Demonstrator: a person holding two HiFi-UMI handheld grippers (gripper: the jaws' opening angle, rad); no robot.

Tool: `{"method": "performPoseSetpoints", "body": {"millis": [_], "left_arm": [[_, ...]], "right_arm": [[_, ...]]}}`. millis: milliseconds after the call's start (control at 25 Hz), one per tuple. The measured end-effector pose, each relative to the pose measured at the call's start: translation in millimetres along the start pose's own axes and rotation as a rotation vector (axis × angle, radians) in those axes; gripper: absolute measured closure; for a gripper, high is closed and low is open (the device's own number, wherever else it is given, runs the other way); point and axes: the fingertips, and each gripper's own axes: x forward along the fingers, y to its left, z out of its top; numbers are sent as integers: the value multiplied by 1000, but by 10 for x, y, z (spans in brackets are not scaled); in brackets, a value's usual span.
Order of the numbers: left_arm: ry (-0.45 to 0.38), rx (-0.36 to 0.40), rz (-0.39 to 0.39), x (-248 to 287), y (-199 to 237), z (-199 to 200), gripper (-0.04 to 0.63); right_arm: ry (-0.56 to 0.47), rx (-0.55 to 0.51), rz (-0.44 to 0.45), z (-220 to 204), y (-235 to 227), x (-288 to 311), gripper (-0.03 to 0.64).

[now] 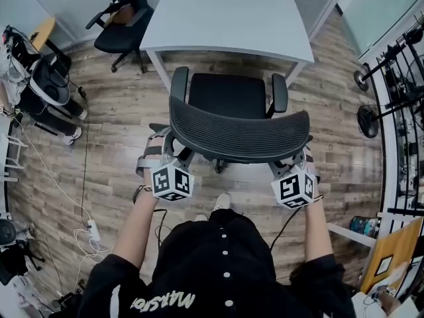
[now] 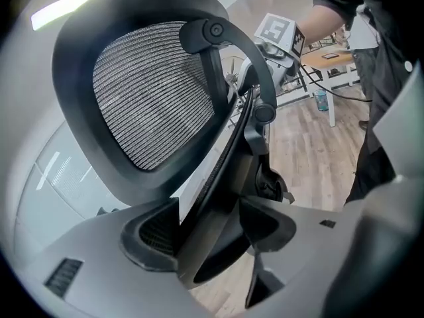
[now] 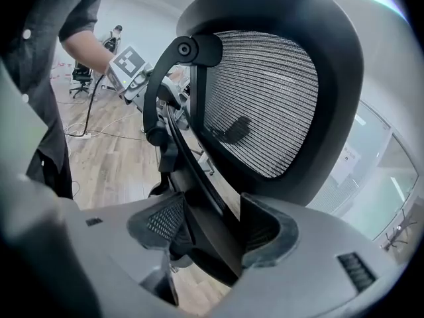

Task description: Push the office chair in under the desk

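The black mesh office chair [image 1: 228,95] faces the white desk [image 1: 225,18], its seat just in front of the desk's near edge. My left gripper [image 1: 173,161] grips the left rim of the backrest [image 1: 238,134], and my right gripper [image 1: 297,167] grips the right rim. In the left gripper view the left gripper [image 2: 209,224] has the backrest's black frame [image 2: 228,158] running between its pads and filling the gap. In the right gripper view the right gripper [image 3: 212,227] clamps the frame [image 3: 192,171] the same way. Mesh [image 3: 262,98] fills the view above it.
A second black chair [image 1: 122,18] stands at the desk's far left corner. A seated person [image 1: 46,91] and cables [image 1: 89,230] are on the left. Stands and a fan [image 1: 371,118] line the right wall. Wooden floor [image 1: 344,151] lies either side of the chair.
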Motion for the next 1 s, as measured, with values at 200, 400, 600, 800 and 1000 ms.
{"method": "performPoseSetpoints", "body": {"millis": [200,400,600,800,1000], "left_arm": [[14,-6,7,102,48,0,298],[25,-9,5,195,101,46,298],[40,-15,11,304,163,69,298],[46,-21,15,374,223,79,298],[49,-29,22,445,279,103,298]], "right_arm": [[-11,-4,5,-18,-75,81,333],[-18,-5,6,-36,-192,137,333],[-32,-4,5,-50,-295,214,334],[-40,-6,4,-39,-383,274,333],[-50,-6,2,-39,-476,337,333]]}}
